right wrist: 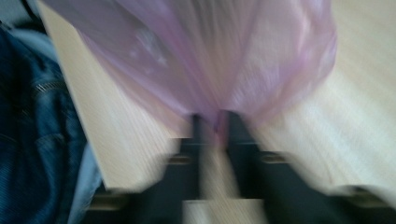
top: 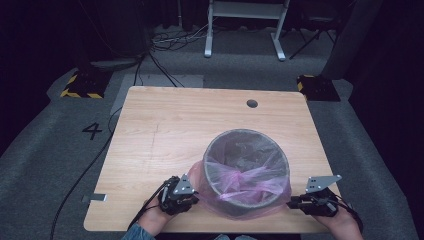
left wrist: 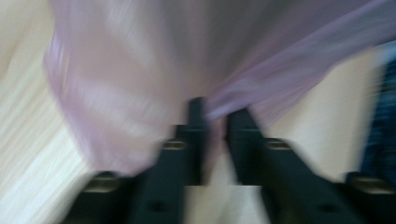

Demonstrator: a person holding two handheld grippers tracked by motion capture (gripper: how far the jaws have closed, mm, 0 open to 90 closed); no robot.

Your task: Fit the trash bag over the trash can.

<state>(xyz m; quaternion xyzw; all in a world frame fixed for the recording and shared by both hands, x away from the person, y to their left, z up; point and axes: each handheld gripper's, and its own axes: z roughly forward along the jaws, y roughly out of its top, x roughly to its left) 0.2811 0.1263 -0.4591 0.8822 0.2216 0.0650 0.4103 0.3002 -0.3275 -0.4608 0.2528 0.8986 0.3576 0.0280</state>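
Thin pink plastic was your bag [top: 260, 197], draped over the rim of the grey bin [top: 246, 167] near the table's [top: 165, 125] front edge, mouth up, long axis vertical. Your left gripper [top: 192, 196] and right gripper [top: 292, 202] each seemed, through blur, nearly closed on its skirt. Pulling unevenly could have torn it or tipped the bin.

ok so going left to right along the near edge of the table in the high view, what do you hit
left gripper → grey bin wrapped in the pink bag → right gripper. Each gripper pinches bag film at its side of the bin.
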